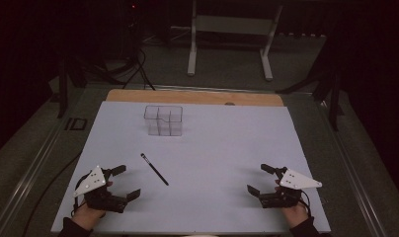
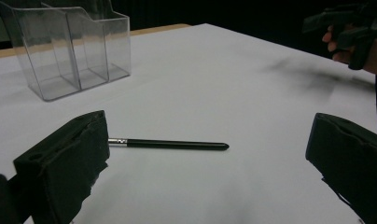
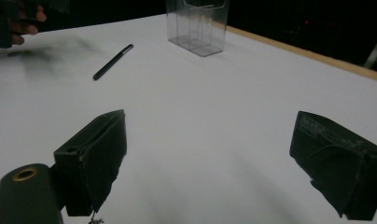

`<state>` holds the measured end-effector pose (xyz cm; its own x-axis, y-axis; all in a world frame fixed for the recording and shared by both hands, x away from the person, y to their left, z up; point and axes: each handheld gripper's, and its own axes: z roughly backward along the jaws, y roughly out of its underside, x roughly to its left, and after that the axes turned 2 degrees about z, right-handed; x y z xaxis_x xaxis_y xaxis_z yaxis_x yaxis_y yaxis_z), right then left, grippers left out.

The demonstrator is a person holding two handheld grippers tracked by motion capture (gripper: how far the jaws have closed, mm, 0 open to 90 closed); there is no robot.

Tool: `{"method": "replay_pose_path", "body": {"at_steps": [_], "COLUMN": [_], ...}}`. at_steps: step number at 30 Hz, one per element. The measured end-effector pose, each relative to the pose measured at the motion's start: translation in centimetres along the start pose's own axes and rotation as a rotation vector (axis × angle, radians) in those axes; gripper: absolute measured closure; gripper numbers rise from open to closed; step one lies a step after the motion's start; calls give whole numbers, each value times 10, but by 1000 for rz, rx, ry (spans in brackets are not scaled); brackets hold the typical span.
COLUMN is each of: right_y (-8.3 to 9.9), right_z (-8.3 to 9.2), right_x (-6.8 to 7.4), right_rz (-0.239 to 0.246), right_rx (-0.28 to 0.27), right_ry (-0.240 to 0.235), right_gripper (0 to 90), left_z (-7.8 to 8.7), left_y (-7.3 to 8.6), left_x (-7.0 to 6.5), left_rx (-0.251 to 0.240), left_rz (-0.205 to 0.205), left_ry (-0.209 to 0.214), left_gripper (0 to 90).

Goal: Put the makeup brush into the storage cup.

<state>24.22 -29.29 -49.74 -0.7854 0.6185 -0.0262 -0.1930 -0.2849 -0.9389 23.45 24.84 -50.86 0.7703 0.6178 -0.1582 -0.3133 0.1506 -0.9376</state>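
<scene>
Left gripper [image 1: 124, 182] at 7 o'clock and right gripper [image 1: 260, 178] at 5, both jaws apart, empty, probably staged. Pen [image 1: 154, 169] lies flat just left of center, nearer left gripper. Clear organizer [image 1: 163, 120] at 12, likely the pen's destination.

White table [image 1: 227, 148]: pen [image 1: 154, 169], clear organizer [image 1: 163, 120].

Your black pen [image 1: 154, 169] lies flat on the white tabletop [image 1: 227, 148], its tip pointing to 5 o'clock. Your clear, empty divided holder [image 1: 163, 120] stands upright at its 12 o'clock, well apart.
</scene>
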Motion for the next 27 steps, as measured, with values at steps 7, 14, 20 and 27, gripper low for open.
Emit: {"method": "replay_pose_path", "body": {"at_steps": [7,14,20,27], "right_y": [-1,-1,-1,-1], "right_z": [0,1,-1,-1], "right_x": [0,0,0,0], "right_rz": [12,16,25,28], "right_rx": [-4,-7,-4,-3], "right_ry": [1,3,-1,4], "right_gripper": [109,105,105,104], "left_z": [-1,-3,-3,-9], "left_y": [-1,-1,-7,-24], "left_x": [-1,-3,-7,-13], "left_rx": [-1,26,78,193], "left_rz": [-4,-17,20,122], "left_ry": [-9,-15,-65,-160], "left_gripper": [10,10,9,8]}}
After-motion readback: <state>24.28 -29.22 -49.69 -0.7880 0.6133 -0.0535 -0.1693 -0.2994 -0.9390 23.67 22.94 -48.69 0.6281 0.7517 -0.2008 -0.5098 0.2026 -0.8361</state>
